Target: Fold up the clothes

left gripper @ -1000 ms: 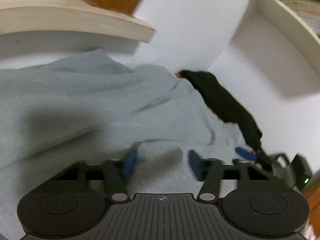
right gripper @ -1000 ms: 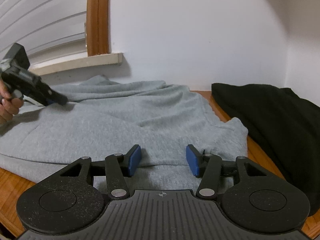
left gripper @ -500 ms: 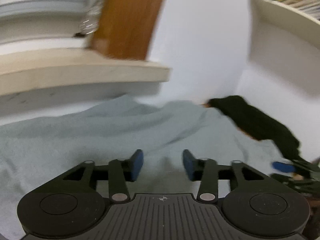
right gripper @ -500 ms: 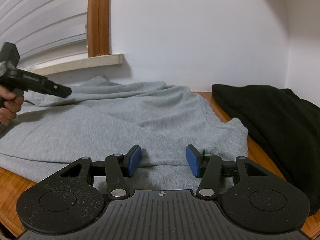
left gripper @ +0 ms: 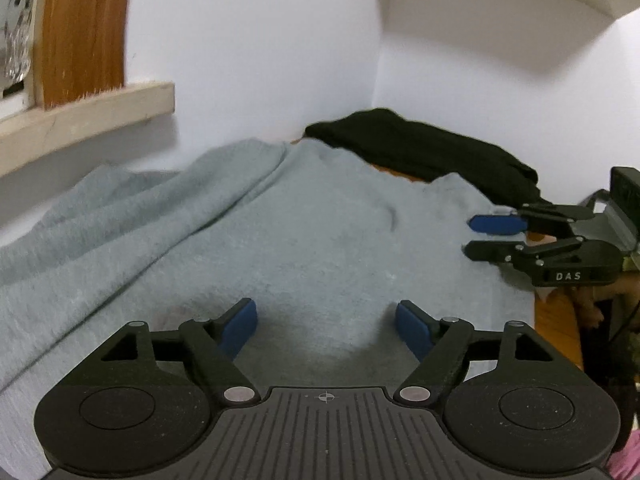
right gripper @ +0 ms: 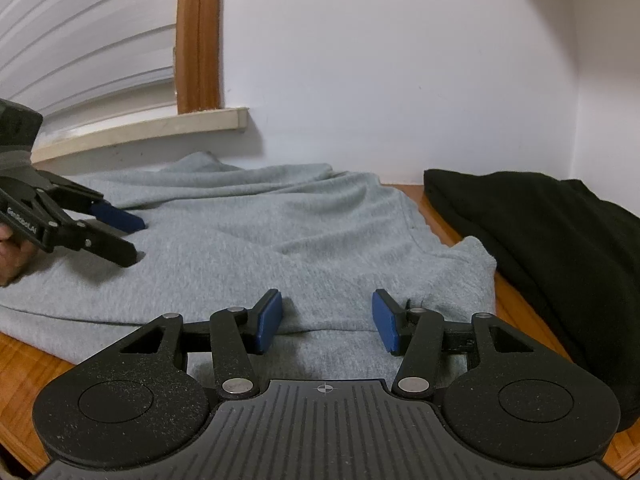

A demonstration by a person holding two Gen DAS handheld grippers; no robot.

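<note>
In the left wrist view, our left gripper hovered wide open and empty over the grey fleece sweatshirt, spread on the wooden table. A black folded garment lay beyond the sweatshirt.

In the right wrist view, our right gripper stood open, empty, at the sweatshirt's near edge.

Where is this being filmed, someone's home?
Probably a home, perhaps a bedroom corner. A grey garment and a black garment lie on a wooden table against white walls, beside a wood-framed window with a sill.
</note>
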